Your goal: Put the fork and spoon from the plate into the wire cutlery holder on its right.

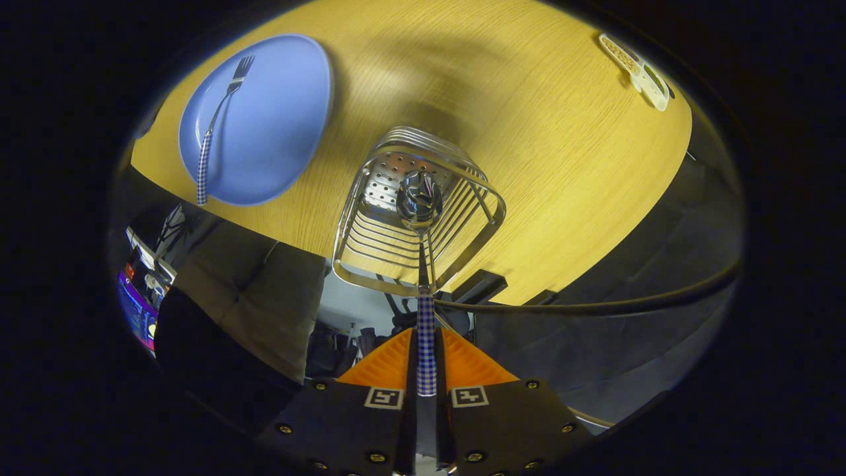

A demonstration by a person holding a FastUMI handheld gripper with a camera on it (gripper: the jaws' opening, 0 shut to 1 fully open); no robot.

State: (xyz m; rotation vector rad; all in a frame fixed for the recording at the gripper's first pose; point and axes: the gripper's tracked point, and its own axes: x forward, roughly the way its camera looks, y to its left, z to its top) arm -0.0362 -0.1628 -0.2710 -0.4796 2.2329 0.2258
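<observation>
The hand-held gripper (426, 360) pinches the checked handle of the spoon (420, 198) between both fingers, and the spoon's bowl hangs inside the open top of the wire cutlery holder (370, 198). The fork (213, 129) lies on the blue plate (277, 119), off to one side of the holder on the wooden counter (562, 152).

The checked handle of the steel spoon (419, 198) ran down between the gripper's (426, 360) clamped fingers, its end hidden. The chrome wire cutlery holder's (416, 211) perforated base lay partly behind the bowl.
</observation>
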